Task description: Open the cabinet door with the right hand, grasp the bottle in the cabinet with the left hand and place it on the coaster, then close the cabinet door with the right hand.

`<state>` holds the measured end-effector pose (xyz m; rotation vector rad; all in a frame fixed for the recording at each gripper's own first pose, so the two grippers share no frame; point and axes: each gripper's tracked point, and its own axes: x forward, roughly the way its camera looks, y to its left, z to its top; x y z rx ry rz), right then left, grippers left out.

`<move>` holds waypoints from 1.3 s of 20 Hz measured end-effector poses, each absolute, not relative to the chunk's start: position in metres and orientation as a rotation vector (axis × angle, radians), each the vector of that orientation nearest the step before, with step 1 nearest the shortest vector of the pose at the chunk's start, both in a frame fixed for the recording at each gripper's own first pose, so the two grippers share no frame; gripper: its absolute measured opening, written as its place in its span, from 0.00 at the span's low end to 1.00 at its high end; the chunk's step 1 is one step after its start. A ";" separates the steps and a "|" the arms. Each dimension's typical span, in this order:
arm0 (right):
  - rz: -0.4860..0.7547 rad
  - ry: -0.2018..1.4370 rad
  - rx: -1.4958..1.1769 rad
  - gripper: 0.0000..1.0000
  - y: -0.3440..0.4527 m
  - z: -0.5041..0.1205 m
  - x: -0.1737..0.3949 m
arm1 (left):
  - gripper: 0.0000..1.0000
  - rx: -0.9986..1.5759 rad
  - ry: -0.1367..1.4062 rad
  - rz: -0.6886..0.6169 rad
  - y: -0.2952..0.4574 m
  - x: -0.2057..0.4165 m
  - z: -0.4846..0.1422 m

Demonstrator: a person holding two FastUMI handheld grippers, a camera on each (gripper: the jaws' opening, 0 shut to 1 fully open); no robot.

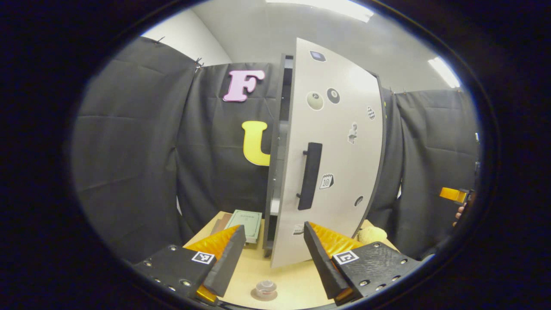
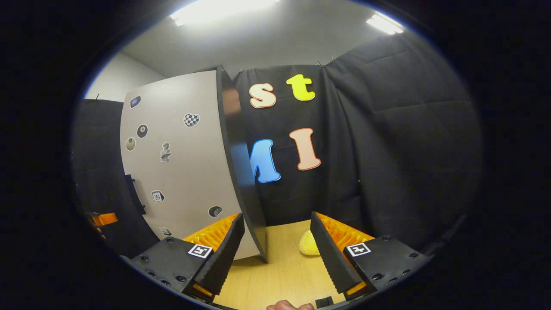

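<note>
Cabinet door [image 1: 331, 146] ajar, handle [image 1: 310, 175] facing out. Bottle [image 1: 265, 287] upright on coaster [image 1: 258, 295] on worktop [image 1: 292, 280], between spread left tool [image 1: 271, 254]. Right tool [image 2: 277, 247] spread, empty, beside door edge.

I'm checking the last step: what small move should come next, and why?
Probably swing the right tool across to the cabinet door near its handle and push. The door stands ajar, what looks like the bottle sits on the coaster, and the right tool is open, holding nothing, off toward the door's hinge side.
</note>
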<state>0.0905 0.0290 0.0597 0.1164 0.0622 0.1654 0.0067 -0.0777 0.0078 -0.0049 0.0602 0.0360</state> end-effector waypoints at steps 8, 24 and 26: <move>0.221 0.032 0.109 0.97 0.037 0.066 0.093 | 0.82 0.033 -0.050 0.045 -0.115 -0.010 0.041; 0.102 0.108 0.073 0.98 0.079 0.001 0.093 | 0.82 0.014 -0.100 -0.066 -0.100 -0.011 0.054; 0.077 0.114 0.042 0.98 0.077 -0.007 0.093 | 0.82 -0.001 -0.103 -0.068 -0.093 -0.011 0.050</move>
